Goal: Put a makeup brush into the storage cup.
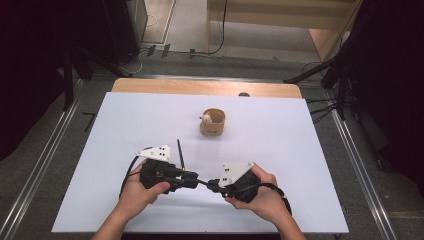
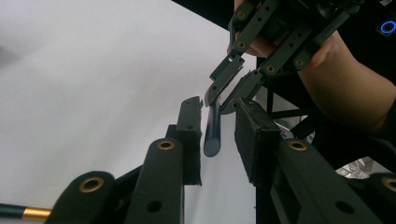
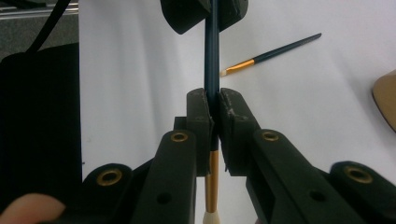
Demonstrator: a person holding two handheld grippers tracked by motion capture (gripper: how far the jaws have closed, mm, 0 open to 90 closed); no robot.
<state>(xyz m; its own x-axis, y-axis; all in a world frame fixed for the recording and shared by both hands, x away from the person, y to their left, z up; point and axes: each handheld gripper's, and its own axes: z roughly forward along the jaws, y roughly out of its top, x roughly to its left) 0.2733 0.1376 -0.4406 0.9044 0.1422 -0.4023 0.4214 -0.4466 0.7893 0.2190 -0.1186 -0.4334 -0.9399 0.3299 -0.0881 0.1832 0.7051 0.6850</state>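
A dark-handled paintbrush [image 3: 212, 56] with a gold ferrule and pale bristles is clamped in my right gripper [image 3: 214, 107], which is shut on the handle just above the ferrule. The two grippers face each other tip to tip low over the table's near middle. My left gripper [image 2: 217, 126] has its jaws either side of the brush's blunt handle end [image 2: 212, 135]; a gap shows beside the right pad, so it stands open. In the high view the left gripper [image 1: 197, 181] and right gripper [image 1: 212, 182] almost meet.
A second paintbrush [image 1: 180, 152] lies on the white table sheet [image 1: 125, 200] just beyond the left gripper. A tan cup [image 1: 212, 122] with a small pale object at its rim stands farther back in the middle.
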